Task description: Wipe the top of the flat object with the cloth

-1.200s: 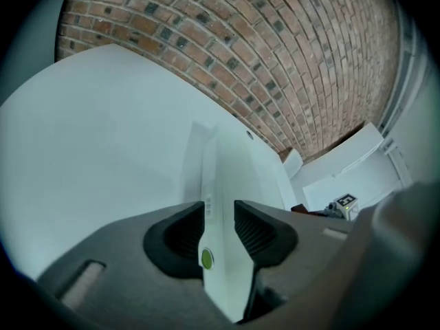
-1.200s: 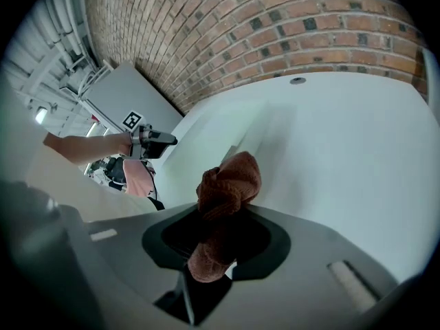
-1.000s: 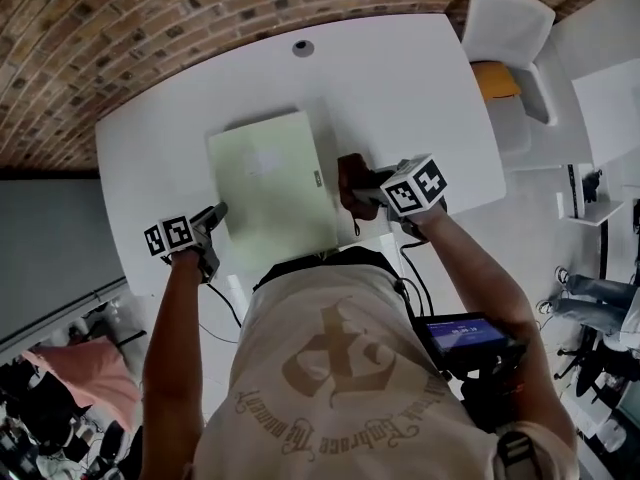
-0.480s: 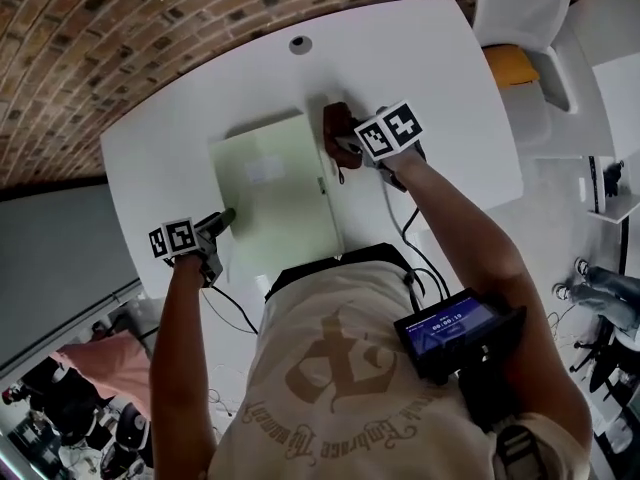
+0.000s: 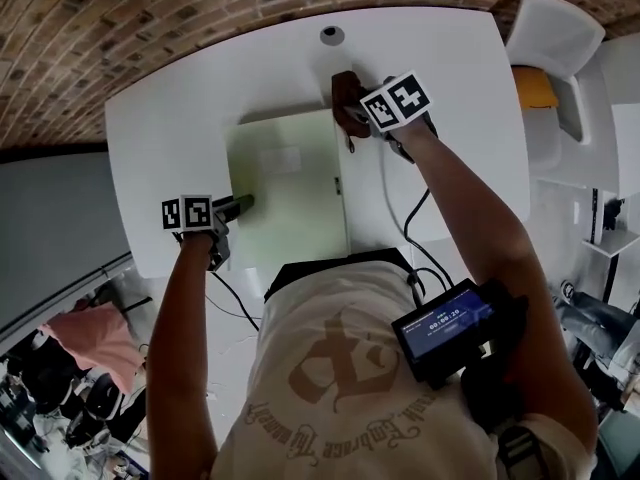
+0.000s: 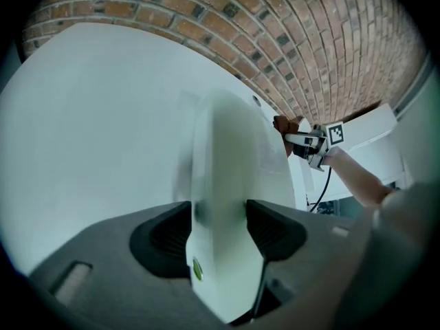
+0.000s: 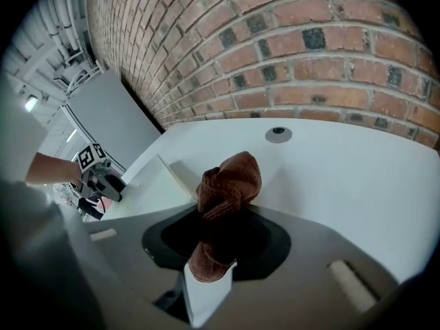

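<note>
A pale green flat object (image 5: 290, 183) lies in the middle of the white table (image 5: 170, 148). My left gripper (image 5: 237, 208) is at its left edge. In the left gripper view the object's edge (image 6: 223, 157) runs between the two black pads (image 6: 165, 236). The jaws have just been opening, and I see no squeeze on it. My right gripper (image 5: 352, 118) is shut on a bunched brown cloth (image 5: 345, 90) over the object's far right corner. In the right gripper view the cloth (image 7: 228, 181) sticks up from the jaws, with the flat object (image 7: 148, 188) to its left.
A round grommet (image 5: 331, 35) sits in the table near the far edge, just beyond the cloth. A white chair (image 5: 555, 28) with a yellow cushion (image 5: 535, 88) stands at the right. A brick wall (image 7: 289, 40) runs behind the table. A cable (image 5: 400, 218) trails from the right gripper.
The right gripper has carried the cloth from the object's near right side to its far right corner. The left gripper has shifted slightly onto the object's left edge.
</note>
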`<action>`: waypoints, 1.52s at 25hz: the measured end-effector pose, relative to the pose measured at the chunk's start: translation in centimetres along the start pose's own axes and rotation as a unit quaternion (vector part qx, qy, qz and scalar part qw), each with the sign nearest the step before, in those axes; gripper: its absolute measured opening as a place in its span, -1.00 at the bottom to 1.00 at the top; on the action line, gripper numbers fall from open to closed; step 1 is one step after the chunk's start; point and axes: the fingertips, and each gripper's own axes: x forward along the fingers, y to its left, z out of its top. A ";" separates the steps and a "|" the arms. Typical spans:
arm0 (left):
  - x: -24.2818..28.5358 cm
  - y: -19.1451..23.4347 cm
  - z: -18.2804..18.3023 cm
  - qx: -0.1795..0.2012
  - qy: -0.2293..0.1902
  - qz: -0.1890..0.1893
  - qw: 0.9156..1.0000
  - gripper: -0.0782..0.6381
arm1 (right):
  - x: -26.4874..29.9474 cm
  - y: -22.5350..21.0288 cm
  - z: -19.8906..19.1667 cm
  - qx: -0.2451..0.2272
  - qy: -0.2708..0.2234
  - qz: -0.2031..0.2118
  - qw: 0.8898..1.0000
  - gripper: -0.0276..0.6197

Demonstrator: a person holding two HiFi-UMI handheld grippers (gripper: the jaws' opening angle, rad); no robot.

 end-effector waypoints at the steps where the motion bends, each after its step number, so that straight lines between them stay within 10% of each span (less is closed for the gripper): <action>1: 0.1 -0.1 0.0 -0.002 0.001 -0.002 1.000 -0.08 | 0.4 0.2 -0.1 0.001 0.002 0.003 1.000 -0.55; 11: 0.2 0.1 -0.2 -0.009 -0.005 -0.002 1.000 -0.08 | 1.4 3.5 -2.6 0.033 -0.005 0.039 0.999 -0.55; 38: 0.0 0.8 -0.1 -0.003 -0.052 0.014 0.999 -0.07 | -2.4 18.0 -20.8 -0.058 0.041 0.095 0.993 -0.55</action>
